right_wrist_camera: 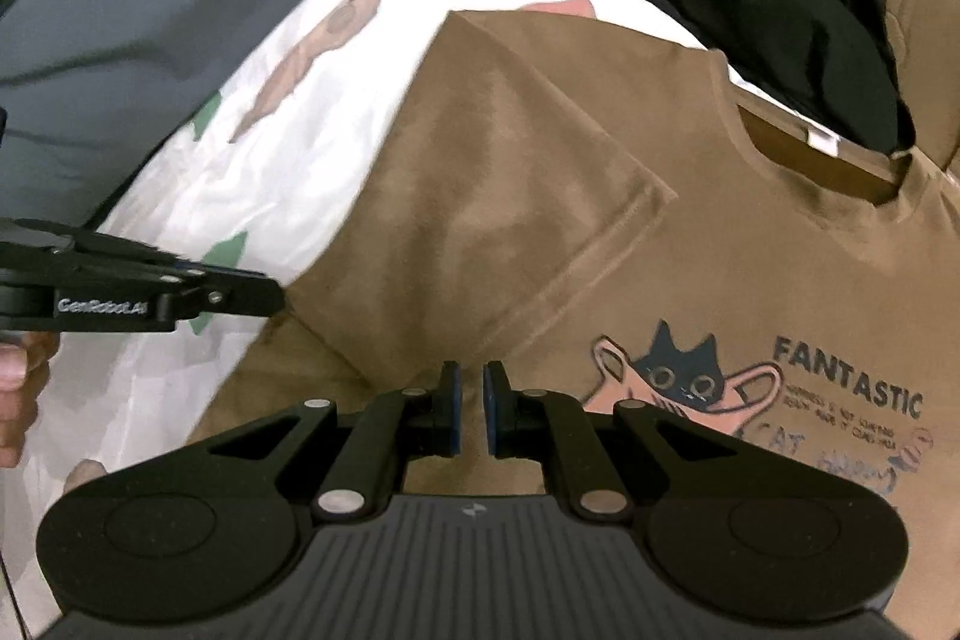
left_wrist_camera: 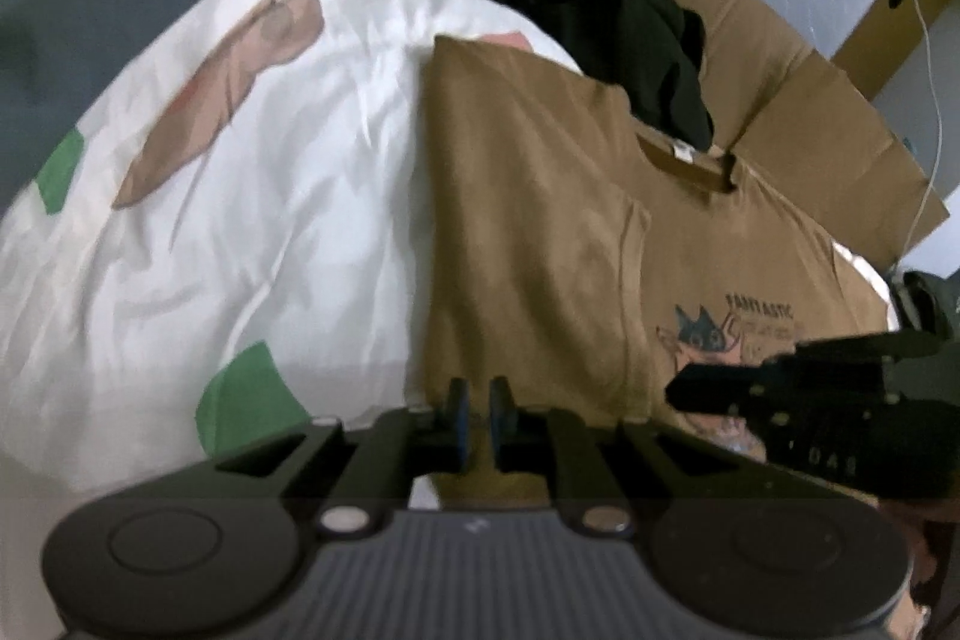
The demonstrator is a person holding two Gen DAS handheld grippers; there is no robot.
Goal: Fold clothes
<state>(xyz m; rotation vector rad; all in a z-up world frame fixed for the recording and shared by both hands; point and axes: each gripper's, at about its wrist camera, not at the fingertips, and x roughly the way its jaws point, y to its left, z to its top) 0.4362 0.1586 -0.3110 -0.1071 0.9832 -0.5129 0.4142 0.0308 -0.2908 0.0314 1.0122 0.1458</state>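
So there's a big white printed duvet covering the bed, and lying flat on it is the brown cotton t-shirt with the cat print. One side, sleeve included, is already folded in over the chest, so I'd say we're mid-fold with the other side still to go. A pile of black clothes sits past the collar against some flattened brown cardboard. Both tools hover near the hem: left gripper and right gripper are pinched nearly closed with nothing in them. Next move probably means opening up and pinching the unfolded edge
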